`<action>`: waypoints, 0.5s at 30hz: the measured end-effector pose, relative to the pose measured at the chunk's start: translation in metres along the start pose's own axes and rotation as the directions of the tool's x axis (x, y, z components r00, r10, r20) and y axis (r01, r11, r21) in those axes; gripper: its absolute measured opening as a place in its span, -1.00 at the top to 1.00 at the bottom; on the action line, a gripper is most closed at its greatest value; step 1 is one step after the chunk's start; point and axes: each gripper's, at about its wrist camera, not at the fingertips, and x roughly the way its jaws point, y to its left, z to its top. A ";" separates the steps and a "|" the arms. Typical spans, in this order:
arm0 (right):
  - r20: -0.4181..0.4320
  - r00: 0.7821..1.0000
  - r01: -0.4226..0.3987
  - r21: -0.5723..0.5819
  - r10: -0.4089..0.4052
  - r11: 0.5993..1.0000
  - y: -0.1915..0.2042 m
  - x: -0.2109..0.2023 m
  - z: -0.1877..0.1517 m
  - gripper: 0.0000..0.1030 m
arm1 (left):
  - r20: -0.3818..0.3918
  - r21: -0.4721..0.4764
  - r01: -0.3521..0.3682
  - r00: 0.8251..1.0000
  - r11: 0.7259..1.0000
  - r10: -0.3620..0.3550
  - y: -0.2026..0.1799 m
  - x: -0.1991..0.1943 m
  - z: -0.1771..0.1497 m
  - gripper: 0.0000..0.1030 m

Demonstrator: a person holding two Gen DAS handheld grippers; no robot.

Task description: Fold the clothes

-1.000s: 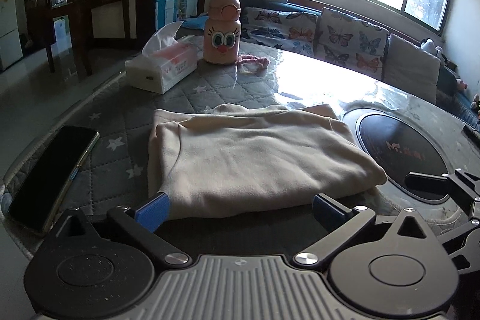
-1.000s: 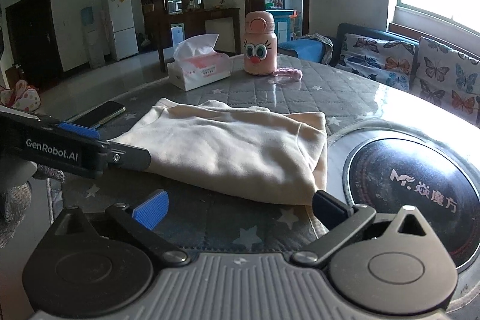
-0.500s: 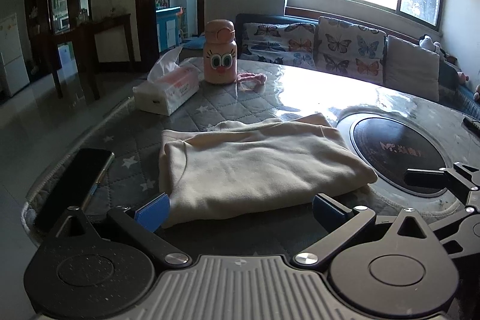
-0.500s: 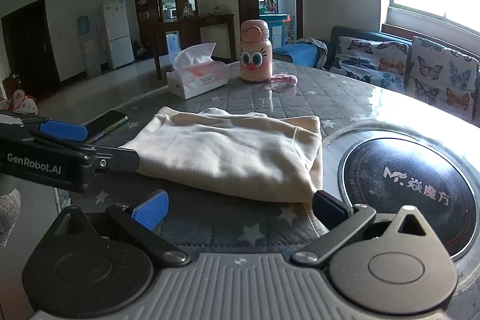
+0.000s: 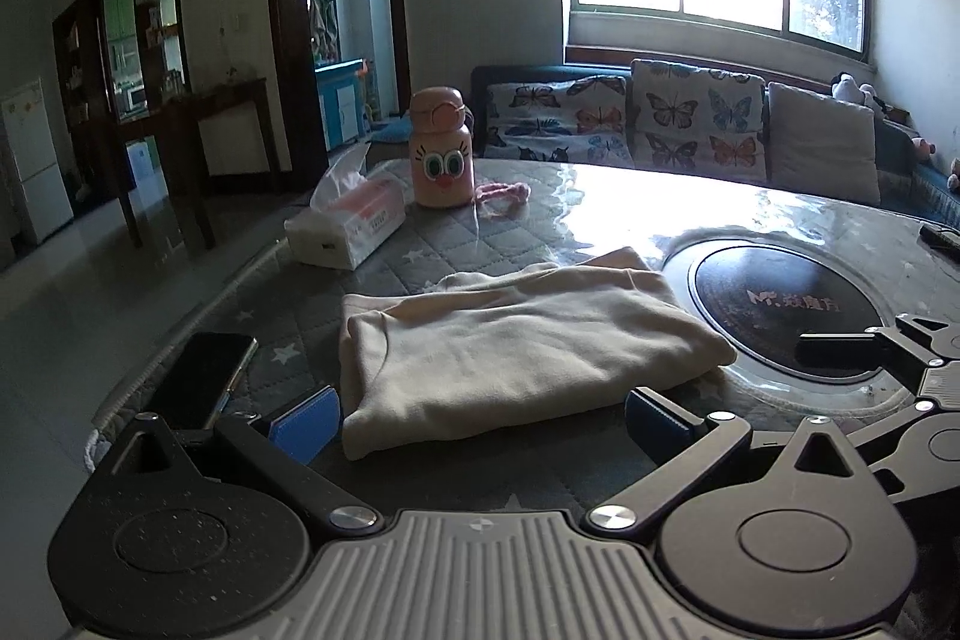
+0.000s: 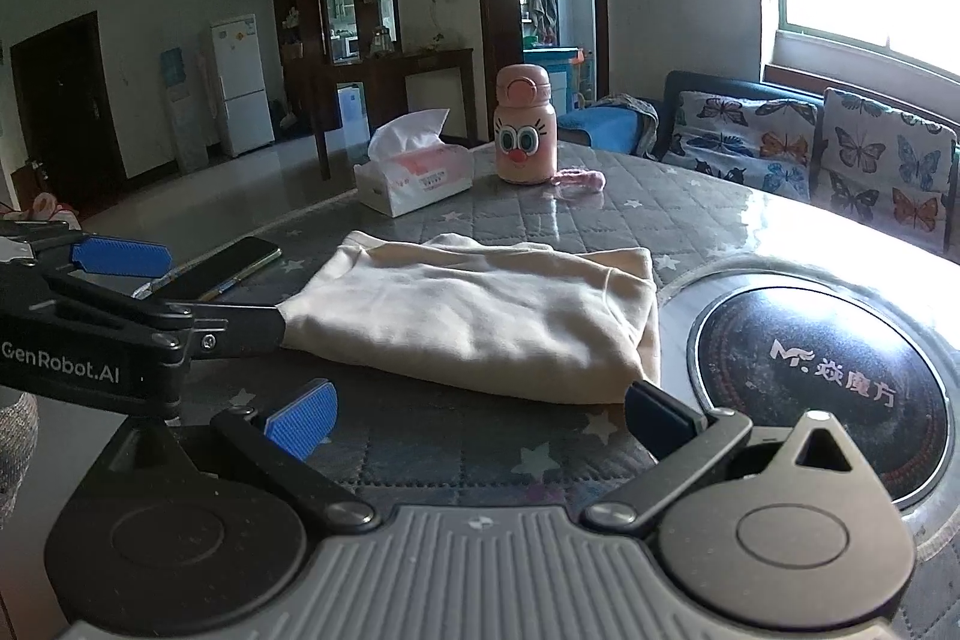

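Holding both grippers spread wide and empty, I see my left gripper (image 5: pixel 480 415) and right gripper (image 6: pixel 480 415) just short of the folded cream fabric garment (image 5: pixel 510 346) lying on the grey quilted star-patterned table (image 5: pixel 432 250).

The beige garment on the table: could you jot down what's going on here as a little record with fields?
garment: beige garment, folded into a flat bundle on the quilted table
left gripper: open, empty, just short of the bundle's near edge
right gripper: open, empty, near the bundle's corner
beside the garment: phone, round dark hob
behind it: tissue box, pink bottle
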 end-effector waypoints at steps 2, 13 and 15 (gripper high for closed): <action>0.004 1.000 0.001 -0.001 -0.001 1.000 0.002 -0.003 -0.001 -1.00 | 0.010 0.003 -0.001 1.000 1.000 0.001 -0.001 -0.004 0.000 -1.00; 0.042 0.999 0.000 -0.010 0.000 1.000 0.011 -0.020 0.000 -1.00 | 0.061 0.014 -0.008 0.998 1.000 0.007 -0.007 -0.025 -0.002 -1.00; 0.045 0.999 0.000 -0.012 0.001 1.000 0.012 -0.022 0.000 -1.00 | 0.064 0.014 -0.012 0.998 1.000 0.011 -0.007 -0.027 -0.002 -1.00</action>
